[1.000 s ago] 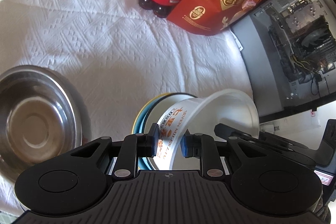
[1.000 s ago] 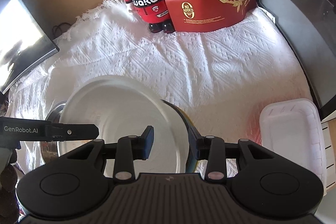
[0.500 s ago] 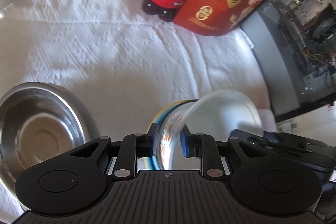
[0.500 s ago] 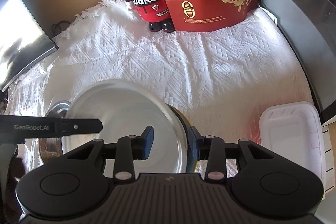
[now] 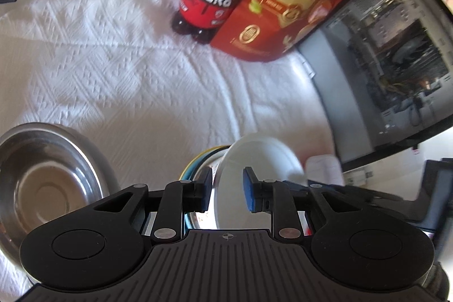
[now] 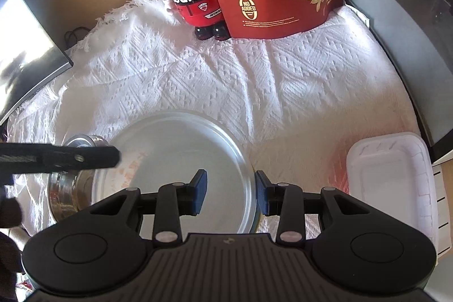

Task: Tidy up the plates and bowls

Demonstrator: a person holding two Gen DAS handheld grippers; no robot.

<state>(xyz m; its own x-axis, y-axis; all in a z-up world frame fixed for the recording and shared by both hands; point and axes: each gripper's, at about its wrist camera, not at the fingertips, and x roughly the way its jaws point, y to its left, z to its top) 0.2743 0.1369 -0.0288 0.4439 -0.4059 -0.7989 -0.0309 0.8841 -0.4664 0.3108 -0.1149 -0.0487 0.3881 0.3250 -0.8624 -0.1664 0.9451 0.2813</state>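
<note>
White plastic bowl (image 6: 181,160) w/ orange print sits nested in my yellow-rimmed bowl (image 5: 198,163), roughly upright, on white cloth. Steel bowl (image 5: 42,183) just left of them, upright, shiny inside.

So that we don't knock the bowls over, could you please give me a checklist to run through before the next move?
1. White bowl sits inside the yellow-rimmed bowl: ok.
2. Left gripper letting go: ok. Its jaws are opening with the white bowl's rim between them, and the pads look clear of it.
3. Right gripper holding the bowls: cannot tell. Its pads straddle their rims.
4. Steel bowl empty and free to pick up: ok.
5. White tray apart from the bowls: ok.
</note>
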